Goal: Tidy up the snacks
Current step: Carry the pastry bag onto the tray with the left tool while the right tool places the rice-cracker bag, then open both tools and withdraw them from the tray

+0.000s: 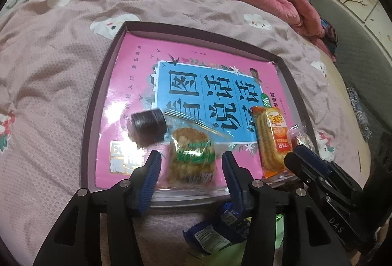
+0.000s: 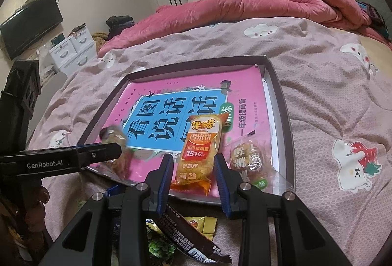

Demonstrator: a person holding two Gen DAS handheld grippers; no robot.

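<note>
The left hand-held gripper [image 1: 191, 168] stands with its jaws apart around a clear-wrapped round cake [image 1: 192, 156], pads clear of it. The right hand-held gripper [image 2: 193, 173] straddles an orange rice cracker packet [image 2: 199, 156], its pads just beside the wrapper without visibly pressing. Both snacks lie in a shallow box [image 2: 284, 104] on the bed, over a pink book [image 2: 171, 94]. More wrapped snacks [image 2: 186, 239] lie on the blanket [image 2: 330, 94] nearer the grippers.

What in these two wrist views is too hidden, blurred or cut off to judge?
- Left wrist: blue packet half hidden behind the left gripper.
- Left wrist: green-labelled cake blurred, label unreadable.
- Right wrist: brown wrapper partly covered by the right gripper.
- Right wrist: snack at the left gripper's tip smeared.
</note>
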